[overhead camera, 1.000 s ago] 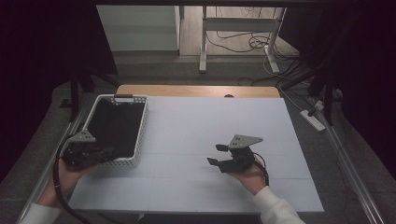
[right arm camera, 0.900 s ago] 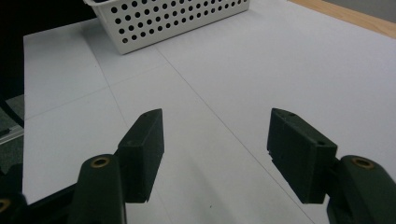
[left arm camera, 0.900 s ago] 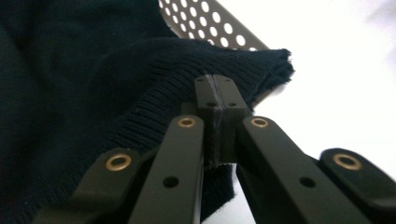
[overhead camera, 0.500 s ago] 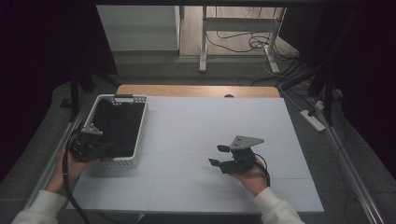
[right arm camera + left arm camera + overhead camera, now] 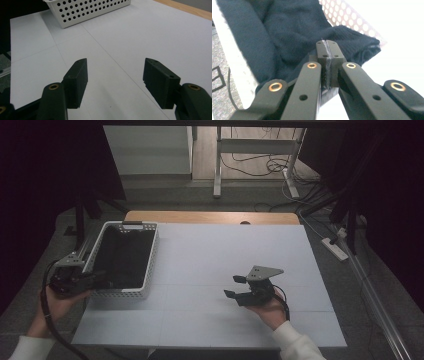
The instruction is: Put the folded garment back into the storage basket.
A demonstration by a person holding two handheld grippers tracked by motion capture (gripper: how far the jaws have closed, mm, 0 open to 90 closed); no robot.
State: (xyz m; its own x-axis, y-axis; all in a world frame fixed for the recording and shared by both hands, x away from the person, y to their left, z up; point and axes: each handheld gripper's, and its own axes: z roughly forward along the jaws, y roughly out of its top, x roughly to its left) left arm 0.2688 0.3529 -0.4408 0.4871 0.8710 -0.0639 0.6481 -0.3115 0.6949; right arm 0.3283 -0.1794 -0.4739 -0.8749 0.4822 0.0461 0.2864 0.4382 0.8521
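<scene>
The left gripper (image 5: pixel 95 281), fingers clenched on nothing I can make out, hovers at the basket's (image 5: pixel 148 251) seven-o'clock corner over the dark cloth (image 5: pixel 287 37) inside, so seizing it calls for parting them first, while the right gripper (image 5: pixel 236 287) waits released over the tabletop (image 5: pixel 210 250).

So you've got a white perforated basket (image 5: pixel 146 265) sitting at the left edge of the table, long side running front to back, its far end close to the table's back-left corner. It stands upright, with round holes all over the walls and a plain rim. Inside it is a dark navy knit cloth (image 5: pixel 287 32), soft and rumpled into thick folds, covering the whole bottom and bunched up against the walls. From above, your cloth (image 5: pixel 122 257) just reads as a dark mass lying below the rim.
</scene>
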